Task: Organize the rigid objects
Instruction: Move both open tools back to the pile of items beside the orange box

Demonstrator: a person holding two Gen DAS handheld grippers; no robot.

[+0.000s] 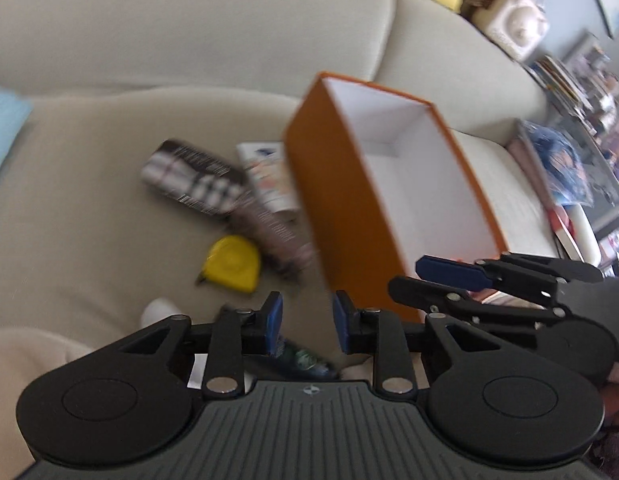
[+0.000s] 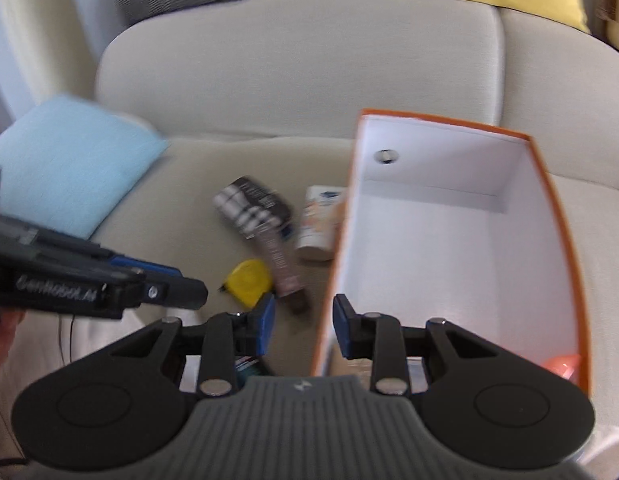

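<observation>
On the sofa (image 2: 237, 160), from left: a yellow tape measure (image 2: 249, 282), a checked box (image 2: 251, 208) and a white tube (image 2: 319, 222), their long axes running near to far. Right of them, the open orange box (image 2: 449, 240) lies lengthwise away. Left tool (image 1: 307, 330) and right tool (image 2: 303, 330) hang with fingers apart, gripping nothing

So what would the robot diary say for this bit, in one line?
left gripper: open, empty | right gripper: open, empty | orange box: open, on sofa | tape measure, tubes beside box, not yet packed
</observation>
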